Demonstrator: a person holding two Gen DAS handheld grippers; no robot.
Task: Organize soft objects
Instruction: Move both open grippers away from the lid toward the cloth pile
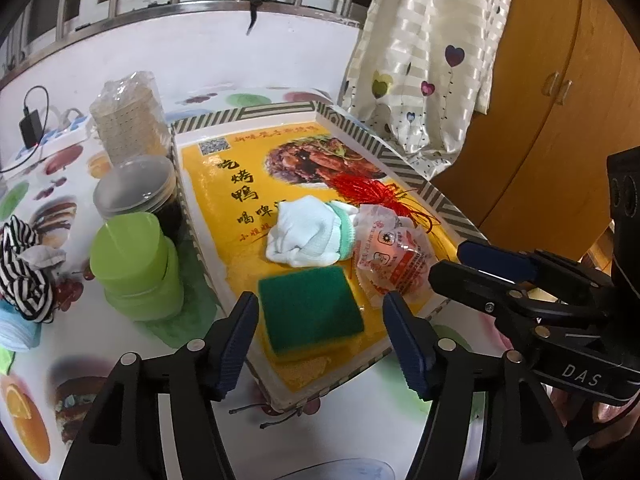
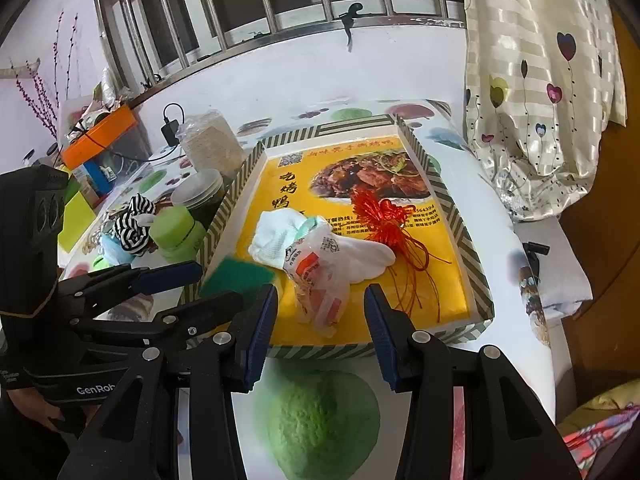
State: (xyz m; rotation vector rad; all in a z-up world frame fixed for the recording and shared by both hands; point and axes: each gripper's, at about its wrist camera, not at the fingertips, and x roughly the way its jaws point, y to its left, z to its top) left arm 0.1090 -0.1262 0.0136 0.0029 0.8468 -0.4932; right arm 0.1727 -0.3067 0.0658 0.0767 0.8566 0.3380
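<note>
Looking at the sponge in the tray's near corner, I'd guess it's light and squishy, best pinched across its side edges, with the left gripper and right gripper both open and empty.

We are seeing a green sponge, a white glove showing mint cuffs, a red tassel, and a yellow tray wearing grey-striped walls.
</note>
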